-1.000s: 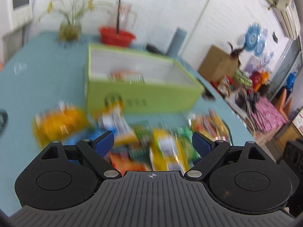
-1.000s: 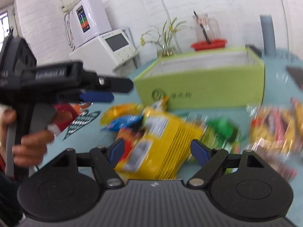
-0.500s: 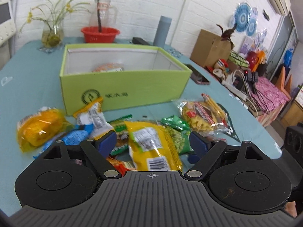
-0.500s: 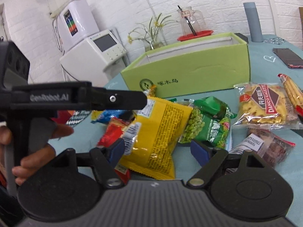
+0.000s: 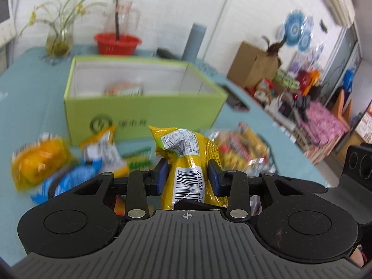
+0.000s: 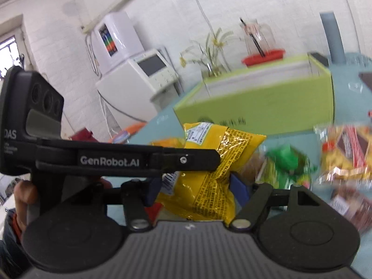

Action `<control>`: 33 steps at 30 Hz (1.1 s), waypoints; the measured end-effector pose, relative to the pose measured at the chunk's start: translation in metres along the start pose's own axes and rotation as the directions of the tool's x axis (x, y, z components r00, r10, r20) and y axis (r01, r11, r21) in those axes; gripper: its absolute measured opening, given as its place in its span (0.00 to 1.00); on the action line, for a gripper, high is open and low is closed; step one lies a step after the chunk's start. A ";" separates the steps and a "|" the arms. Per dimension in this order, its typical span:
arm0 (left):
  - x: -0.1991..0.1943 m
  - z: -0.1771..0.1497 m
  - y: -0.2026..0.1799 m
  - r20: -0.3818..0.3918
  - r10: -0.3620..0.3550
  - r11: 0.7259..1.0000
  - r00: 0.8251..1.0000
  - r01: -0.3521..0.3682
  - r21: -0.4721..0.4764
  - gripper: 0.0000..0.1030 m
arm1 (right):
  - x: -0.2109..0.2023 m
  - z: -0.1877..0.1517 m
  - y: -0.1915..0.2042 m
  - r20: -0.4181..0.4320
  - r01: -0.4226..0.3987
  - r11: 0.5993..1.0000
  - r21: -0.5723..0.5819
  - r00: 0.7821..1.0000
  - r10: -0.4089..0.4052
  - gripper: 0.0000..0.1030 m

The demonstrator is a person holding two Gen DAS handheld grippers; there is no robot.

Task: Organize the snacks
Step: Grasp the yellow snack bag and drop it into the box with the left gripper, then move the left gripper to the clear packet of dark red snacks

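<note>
My left gripper [image 5: 187, 176] is shut on a yellow snack bag [image 5: 186, 160] and holds it above the teal table [image 5: 30, 102]. In the right wrist view my right gripper [image 6: 195, 189] has its jaws closed in on the same yellow bag [image 6: 214, 176], and the left gripper's black finger [image 6: 186, 160] crosses the bag. The open green box [image 5: 144, 109] stands behind, with one snack packet [image 5: 123, 89] inside. Loose snacks lie in front of it: an orange bag [image 5: 37, 162], a blue packet [image 5: 69, 179], a green pea bag [image 6: 288, 165] and a biscuit pack [image 5: 239, 148].
A red basket [image 5: 117, 44], a plant vase [image 5: 57, 39] and a grey cylinder [image 5: 194, 41] stand at the table's far edge. A phone [image 5: 236, 102] lies right of the box. A white machine [image 6: 139, 74] stands beyond the table's left side.
Both grippers have closed on the yellow bag, which lay on the table half a second ago. The bag is now lifted off the snack pile.
</note>
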State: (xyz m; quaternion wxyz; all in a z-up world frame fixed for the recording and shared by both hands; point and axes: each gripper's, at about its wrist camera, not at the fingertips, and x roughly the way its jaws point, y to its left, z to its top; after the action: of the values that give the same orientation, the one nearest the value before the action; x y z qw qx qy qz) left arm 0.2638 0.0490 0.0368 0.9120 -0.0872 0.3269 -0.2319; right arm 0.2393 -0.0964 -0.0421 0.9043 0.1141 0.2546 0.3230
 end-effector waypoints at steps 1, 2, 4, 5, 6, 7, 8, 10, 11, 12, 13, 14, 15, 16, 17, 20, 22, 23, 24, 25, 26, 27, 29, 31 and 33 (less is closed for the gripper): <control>0.001 0.012 -0.002 0.019 -0.014 1.000 1.000 0.014 0.010 0.16 | -0.001 0.012 0.000 0.025 0.001 1.000 -0.019 1.000 -0.001 0.77; 0.003 0.025 -0.003 0.036 -0.024 1.000 0.999 0.023 0.017 0.16 | -0.001 0.024 -0.002 0.045 0.013 0.999 -0.046 0.999 -0.011 0.77; 0.013 0.059 -0.006 0.081 -0.046 0.999 0.996 0.044 0.033 0.18 | 0.005 0.054 -0.006 0.086 0.051 0.992 -0.118 0.995 -0.041 0.77; 0.021 0.075 -0.008 0.107 -0.048 0.998 0.993 0.042 0.051 0.18 | 0.010 0.069 -0.011 0.106 0.070 0.986 -0.152 0.993 -0.054 0.77; 0.030 0.091 -0.009 0.122 -0.049 0.998 0.991 0.042 0.057 0.19 | 0.016 0.084 -0.016 0.113 0.088 0.981 -0.173 0.991 -0.069 0.77; 0.043 0.109 -0.009 0.127 -0.049 0.997 0.991 0.042 0.059 0.20 | 0.025 0.100 -0.024 0.112 0.105 0.976 -0.188 0.990 -0.084 0.77; 0.055 0.124 -0.008 0.129 -0.046 0.997 0.991 0.038 0.066 0.20 | 0.033 0.112 -0.032 0.108 0.116 0.974 -0.196 0.990 -0.096 0.77; 0.085 0.147 -0.001 0.103 -0.042 0.999 0.994 0.038 0.038 0.20 | 0.054 0.134 -0.053 0.073 0.131 0.971 -0.198 0.990 -0.119 0.77; 0.100 0.154 0.005 0.084 -0.041 0.999 0.996 0.039 0.026 0.20 | 0.064 0.141 -0.066 0.049 0.132 0.973 -0.189 0.991 -0.125 0.77; 0.114 0.159 0.011 0.064 -0.042 0.999 0.997 0.041 0.005 0.20 | 0.074 0.145 -0.080 0.023 0.129 0.977 -0.170 0.992 -0.127 0.77; 0.131 0.161 0.019 0.038 -0.046 0.999 0.998 0.047 -0.019 0.20 | 0.084 0.147 -0.094 -0.004 0.127 0.981 -0.145 0.992 -0.129 0.76; 0.145 0.161 0.026 0.014 -0.050 0.998 0.999 0.051 -0.035 0.21 | 0.093 0.148 -0.104 -0.029 0.129 0.983 -0.129 0.991 -0.134 0.77; 0.159 0.161 0.034 -0.006 -0.051 0.997 0.999 0.051 -0.053 0.21 | 0.100 0.147 -0.112 -0.044 0.139 0.983 -0.121 0.988 -0.145 0.77; 0.170 0.160 0.040 -0.019 -0.047 0.997 0.999 0.046 -0.063 0.29 | 0.106 0.145 -0.119 -0.049 0.152 0.981 -0.117 0.986 -0.159 0.79; 0.177 0.158 0.047 -0.028 -0.039 0.997 0.999 0.037 -0.069 0.42 | 0.107 0.145 -0.124 -0.048 0.160 0.980 -0.115 0.985 -0.166 0.80; 0.174 0.155 0.058 0.006 -0.004 0.996 1.000 0.005 -0.086 0.67 | 0.088 0.147 -0.127 0.019 0.169 0.979 -0.110 0.986 -0.168 0.86; 0.157 0.154 0.056 0.055 -0.032 0.996 0.998 0.037 -0.086 0.76 | 0.067 0.148 -0.120 0.066 0.151 0.979 -0.135 0.988 -0.143 0.87; 0.147 0.154 0.052 0.073 -0.031 0.997 0.997 0.036 -0.073 0.76 | 0.058 0.148 -0.114 0.087 0.168 0.974 -0.151 0.984 -0.156 0.88; 0.139 0.153 0.047 0.090 -0.032 0.998 0.995 0.037 -0.059 0.76 | 0.046 0.147 -0.105 0.115 0.206 0.962 -0.181 0.976 -0.187 0.88; 0.127 0.153 0.040 0.113 -0.046 0.998 0.993 0.052 -0.047 0.76 | 0.034 0.145 -0.095 0.147 0.241 0.948 -0.206 0.966 -0.213 0.88; 0.116 0.152 0.034 0.127 -0.061 0.997 0.990 0.067 -0.041 0.76 | 0.022 0.142 -0.088 0.172 0.259 0.942 -0.214 0.959 -0.224 0.88; 0.107 0.149 0.029 0.138 -0.076 0.996 0.987 0.082 -0.037 0.76 | 0.010 0.140 -0.085 0.182 0.251 0.945 -0.208 0.960 -0.215 0.88; 0.086 0.139 0.016 0.153 -0.117 0.993 0.981 0.120 -0.011 0.78 | -0.012 0.133 -0.083 0.160 0.186 0.969 -0.163 0.974 -0.160 0.88; 0.067 0.123 0.001 0.152 -0.128 0.992 0.980 0.128 0.015 0.80 | -0.032 0.120 -0.087 0.132 0.144 0.986 -0.085 0.982 -0.132 0.88; 0.052 0.101 -0.010 0.141 -0.143 0.990 0.980 0.140 0.033 0.80 | -0.049 0.099 -0.087 0.114 0.182 0.983 -0.039 0.978 -0.176 0.88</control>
State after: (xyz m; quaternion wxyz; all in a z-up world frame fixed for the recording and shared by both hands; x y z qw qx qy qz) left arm 0.3603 0.0157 0.0889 0.9152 -0.1160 0.2511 -0.2932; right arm 0.3051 -0.1987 0.0283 0.9450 0.0859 0.2054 0.2396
